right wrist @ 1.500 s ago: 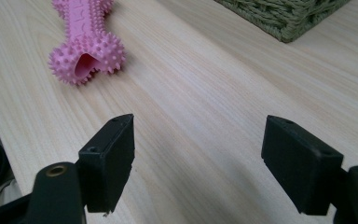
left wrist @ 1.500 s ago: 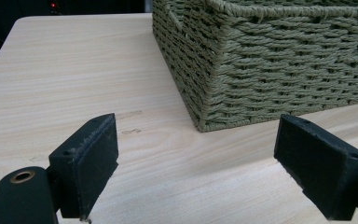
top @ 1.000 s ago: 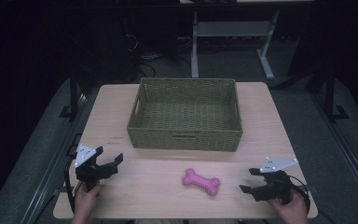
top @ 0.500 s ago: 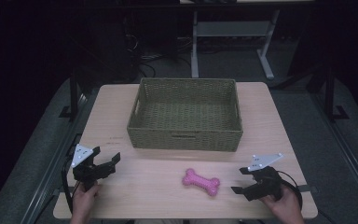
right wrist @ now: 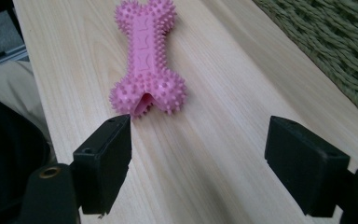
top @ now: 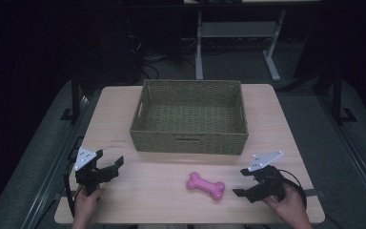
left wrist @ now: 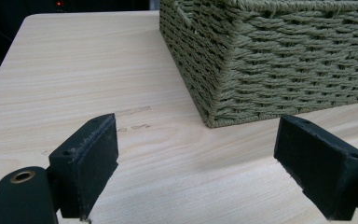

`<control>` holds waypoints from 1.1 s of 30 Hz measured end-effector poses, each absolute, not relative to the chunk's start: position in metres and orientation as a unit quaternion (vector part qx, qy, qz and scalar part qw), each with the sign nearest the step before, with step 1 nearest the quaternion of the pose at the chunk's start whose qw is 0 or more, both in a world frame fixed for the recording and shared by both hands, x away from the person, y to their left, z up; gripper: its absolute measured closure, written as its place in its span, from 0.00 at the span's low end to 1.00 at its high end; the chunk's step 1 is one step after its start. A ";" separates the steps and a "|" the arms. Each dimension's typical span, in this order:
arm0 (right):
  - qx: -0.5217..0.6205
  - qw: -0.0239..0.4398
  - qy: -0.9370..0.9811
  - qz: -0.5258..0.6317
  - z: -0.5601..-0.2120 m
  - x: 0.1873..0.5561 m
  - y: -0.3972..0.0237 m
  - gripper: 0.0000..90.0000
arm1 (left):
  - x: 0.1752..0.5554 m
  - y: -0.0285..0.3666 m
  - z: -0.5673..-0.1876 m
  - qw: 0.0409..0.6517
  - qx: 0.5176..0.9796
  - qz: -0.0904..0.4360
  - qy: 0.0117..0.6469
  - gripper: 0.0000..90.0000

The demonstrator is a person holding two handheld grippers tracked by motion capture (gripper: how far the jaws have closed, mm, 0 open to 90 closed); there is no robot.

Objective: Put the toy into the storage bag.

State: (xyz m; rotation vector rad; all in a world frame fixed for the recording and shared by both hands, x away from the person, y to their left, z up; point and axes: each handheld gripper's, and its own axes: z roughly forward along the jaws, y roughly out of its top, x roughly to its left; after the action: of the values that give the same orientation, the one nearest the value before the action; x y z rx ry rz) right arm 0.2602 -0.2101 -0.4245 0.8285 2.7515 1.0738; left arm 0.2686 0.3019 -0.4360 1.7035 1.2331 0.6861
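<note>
I'm on the approach: my right hand-held gripper (top: 246, 182), wide open and empty, must advance toward nine o'clock to straddle the pink bone toy (top: 205, 185), left hand-held gripper (top: 108, 166) open, idle.

A light wooden table (top: 114, 119) with rounded corners carries two items. A green woven basket (top: 189, 117) stands at the middle of the far half, its long side parallel to the near edge. A pink spiky bone-shaped toy (top: 205, 185) lies flat on the bare wood near the front edge, just in front of the basket and apart from it.
</note>
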 end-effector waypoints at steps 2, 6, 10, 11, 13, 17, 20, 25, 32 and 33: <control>0.266 0.035 0.900 0.345 -0.424 0.262 -0.206 0.25 | 0.269 0.301 -0.436 0.447 0.690 0.279 0.496 0.14; 0.257 0.033 0.904 0.341 -0.421 0.265 -0.200 0.25 | 0.269 0.301 -0.436 0.447 0.690 0.278 0.496 0.14; 0.248 0.034 0.907 0.340 -0.418 0.267 -0.194 0.25 | 0.268 0.303 -0.435 0.449 0.688 0.280 0.497 0.14; 0.249 0.032 0.907 0.339 -0.417 0.267 -0.192 0.25 | 0.268 0.303 -0.435 0.450 0.687 0.280 0.497 0.14; 0.247 0.033 0.908 0.337 -0.415 0.268 -0.190 0.25 | 0.268 0.303 -0.435 0.450 0.686 0.280 0.499 0.14; 0.240 0.033 0.911 0.333 -0.411 0.269 -0.185 0.25 | 0.269 0.302 -0.435 0.449 0.688 0.278 0.498 0.14; 0.237 0.032 0.912 0.333 -0.409 0.271 -0.182 0.25 | 0.269 0.301 -0.436 0.451 0.687 0.277 0.498 0.14; 0.231 0.027 0.917 0.325 -0.407 0.274 -0.176 0.25 | 0.269 0.302 -0.435 0.450 0.689 0.277 0.496 0.14; 0.216 0.030 0.921 0.322 -0.399 0.276 -0.167 0.25 | 0.269 0.302 -0.435 0.451 0.689 0.276 0.496 0.14; 0.216 0.030 0.922 0.319 -0.398 0.276 -0.166 0.25 | 0.269 0.302 -0.435 0.451 0.688 0.277 0.496 0.14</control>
State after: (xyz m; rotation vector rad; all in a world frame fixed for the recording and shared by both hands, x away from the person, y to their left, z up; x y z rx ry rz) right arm 0.2760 -0.1659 -0.3981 0.6669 2.8428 0.9842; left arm 0.2690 0.3020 -0.4351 1.7012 1.2247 0.6836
